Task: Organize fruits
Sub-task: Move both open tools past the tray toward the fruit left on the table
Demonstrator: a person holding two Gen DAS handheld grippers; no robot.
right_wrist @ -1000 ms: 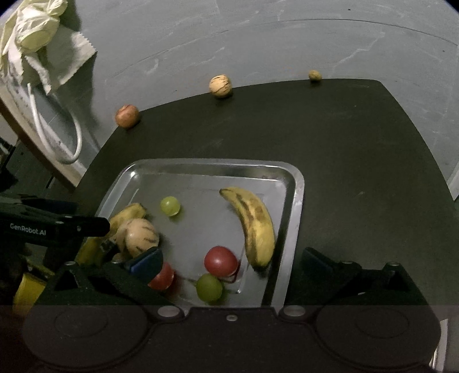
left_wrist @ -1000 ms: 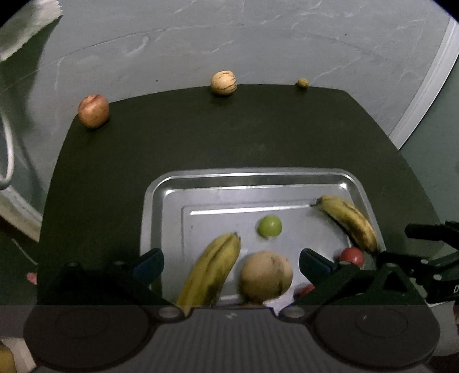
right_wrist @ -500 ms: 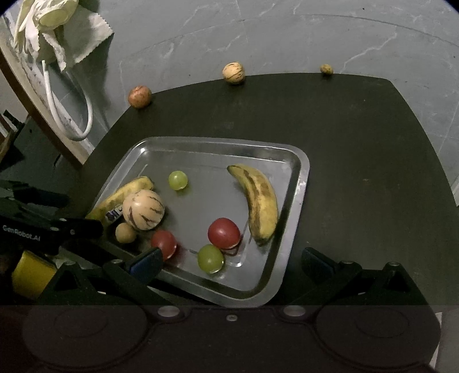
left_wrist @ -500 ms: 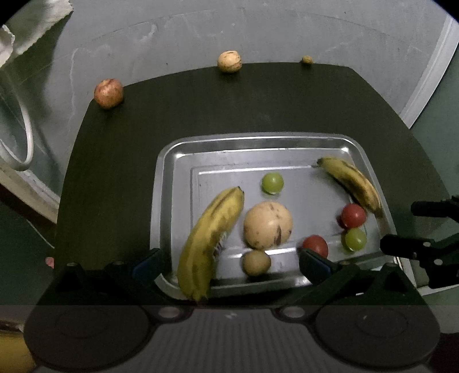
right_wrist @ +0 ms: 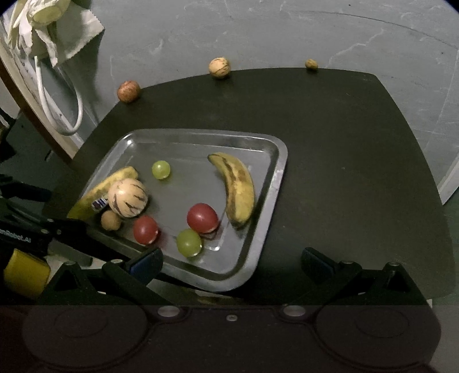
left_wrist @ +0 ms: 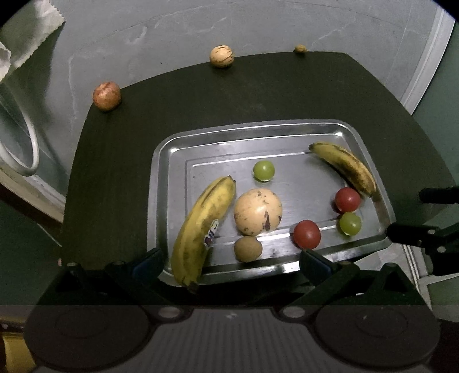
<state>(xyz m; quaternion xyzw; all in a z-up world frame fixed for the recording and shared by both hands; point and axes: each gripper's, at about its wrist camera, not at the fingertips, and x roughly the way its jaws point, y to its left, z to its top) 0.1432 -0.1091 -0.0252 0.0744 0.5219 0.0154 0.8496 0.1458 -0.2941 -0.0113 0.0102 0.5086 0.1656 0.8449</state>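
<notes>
Metal tray (left_wrist: 160, 183) holding bananas (left_wrist: 200, 226), both grippers' jaws empty, spread

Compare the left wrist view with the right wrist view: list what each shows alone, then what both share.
Left wrist only: the right gripper at the tray's right end.
Right wrist only: crumpled cloth, a yellow block and the melon's brown stripes.
Both: the metal tray, two bananas, two red fruits, two green fruits, three fruits along the table's far edge.
</notes>
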